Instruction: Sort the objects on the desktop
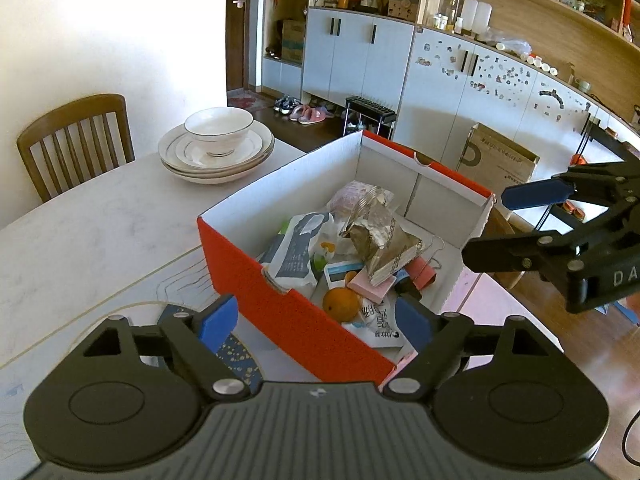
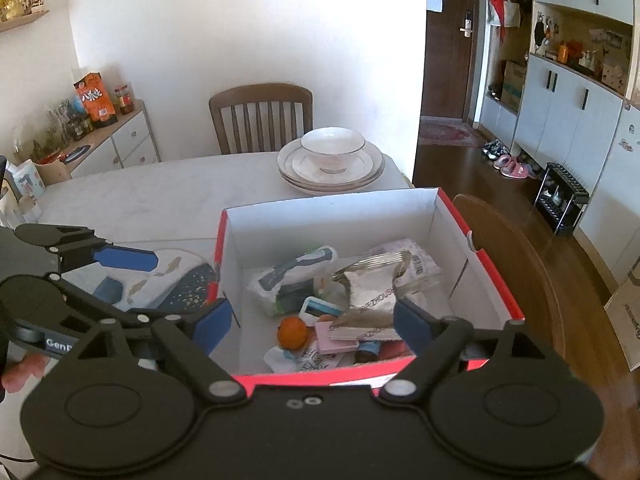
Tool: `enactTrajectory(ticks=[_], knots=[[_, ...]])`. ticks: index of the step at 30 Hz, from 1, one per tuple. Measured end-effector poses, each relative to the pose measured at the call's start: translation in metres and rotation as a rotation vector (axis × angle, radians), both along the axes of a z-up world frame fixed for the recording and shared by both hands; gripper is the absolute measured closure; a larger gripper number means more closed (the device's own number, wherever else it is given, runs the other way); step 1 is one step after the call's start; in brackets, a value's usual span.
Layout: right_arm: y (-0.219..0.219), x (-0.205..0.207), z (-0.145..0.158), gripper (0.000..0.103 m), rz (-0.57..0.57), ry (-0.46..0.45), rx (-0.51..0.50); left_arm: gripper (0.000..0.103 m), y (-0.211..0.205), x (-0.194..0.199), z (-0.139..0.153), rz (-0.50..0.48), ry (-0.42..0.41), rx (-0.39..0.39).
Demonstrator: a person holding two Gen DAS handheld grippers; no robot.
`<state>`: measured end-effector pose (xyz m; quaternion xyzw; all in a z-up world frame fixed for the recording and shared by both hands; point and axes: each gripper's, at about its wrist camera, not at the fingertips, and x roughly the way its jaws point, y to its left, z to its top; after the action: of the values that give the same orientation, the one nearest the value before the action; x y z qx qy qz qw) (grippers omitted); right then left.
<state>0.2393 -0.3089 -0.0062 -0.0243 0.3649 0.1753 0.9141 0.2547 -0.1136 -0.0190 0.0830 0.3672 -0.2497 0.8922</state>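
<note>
A red cardboard box [image 1: 280,308] [image 2: 332,216], white inside, stands open on the table. It holds several items: an orange [image 1: 340,304] [image 2: 293,332], a wipes pack [image 1: 298,248] [image 2: 288,276], a crumpled foil bag [image 1: 376,236] [image 2: 372,288], a pink notepad [image 1: 370,286] [image 2: 332,334] and a pink binder clip [image 1: 424,272]. My left gripper [image 1: 316,320] [image 2: 152,288] hovers open at the box's near left corner, pads touching nothing. My right gripper [image 2: 312,324] [image 1: 508,226] is open over the box's near wall, also holding nothing.
A bowl on stacked plates [image 1: 216,148] [image 2: 332,160] sits at the table's far side, with a wooden chair [image 1: 76,136] [image 2: 260,116] behind. A dark blue patterned mat [image 1: 240,356] [image 2: 180,284] lies left of the box. Another chair back [image 2: 512,248] curves along the box's right.
</note>
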Motion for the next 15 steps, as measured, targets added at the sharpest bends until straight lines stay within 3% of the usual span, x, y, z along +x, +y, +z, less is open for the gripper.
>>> enactTrajectory(ticks=[3,8,15], knots=[[0.003,-0.009,-0.002,0.008,-0.016,-0.011,0.009,0.000,0.004,-0.006,0.002,-0.001,-0.013,-0.003],[0.010,-0.025,-0.002,0.001,-0.036,-0.049,0.010,0.000,0.009,-0.017,0.006,-0.016,-0.034,0.000],[0.023,-0.046,-0.005,0.001,-0.050,-0.071,0.011,0.000,0.018,-0.031,0.007,-0.025,-0.037,-0.006]])
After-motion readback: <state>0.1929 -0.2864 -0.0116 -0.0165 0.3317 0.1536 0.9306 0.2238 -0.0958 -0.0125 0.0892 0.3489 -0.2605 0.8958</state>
